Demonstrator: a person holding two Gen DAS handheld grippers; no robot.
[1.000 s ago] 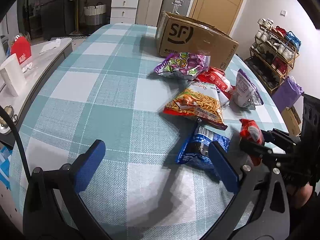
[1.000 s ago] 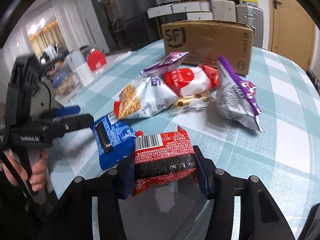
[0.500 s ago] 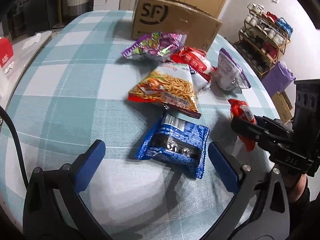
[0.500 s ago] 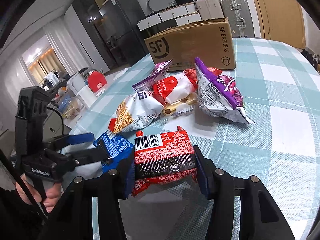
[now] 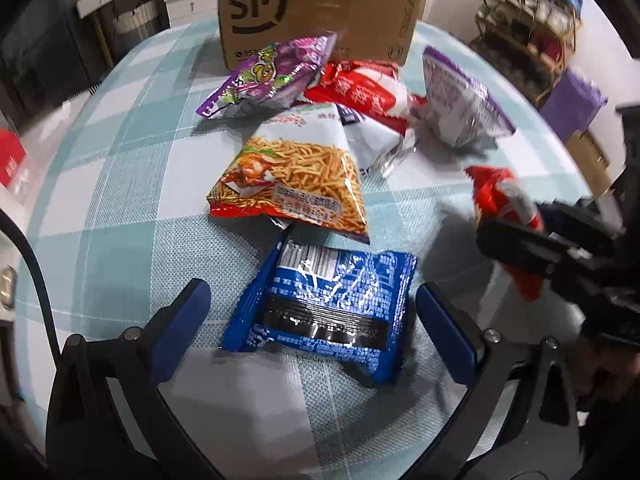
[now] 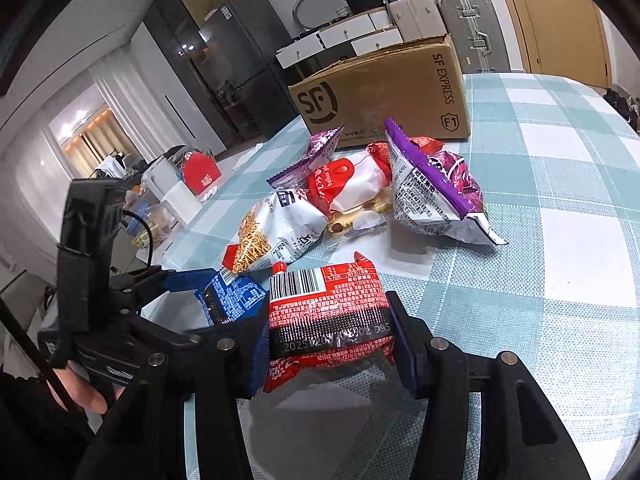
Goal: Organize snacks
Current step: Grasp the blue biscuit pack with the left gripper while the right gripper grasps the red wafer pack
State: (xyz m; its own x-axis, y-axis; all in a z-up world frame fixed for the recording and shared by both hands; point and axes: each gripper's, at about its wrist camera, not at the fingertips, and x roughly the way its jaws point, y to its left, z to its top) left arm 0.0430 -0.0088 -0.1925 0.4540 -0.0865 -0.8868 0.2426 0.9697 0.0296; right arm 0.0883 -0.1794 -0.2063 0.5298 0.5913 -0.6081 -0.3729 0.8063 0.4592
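My right gripper (image 6: 330, 338) clenches a small red foil snack packet (image 6: 326, 312) with a barcode, held above the teal-and-white checked tablecloth (image 6: 560, 240). My left gripper (image 5: 312, 312) is spread wide, its blue pads either side of a shiny blue snack packet (image 5: 324, 304) lying flat on the cloth, not touching it. Beyond lie an orange noodle-snack bag (image 5: 292, 184), purple bags and a brown SF cardboard box (image 5: 320, 12).

The snack pile (image 5: 320, 128) and cardboard box (image 6: 384, 92) are seen close from opposite table (image 6: 560, 240) edges.
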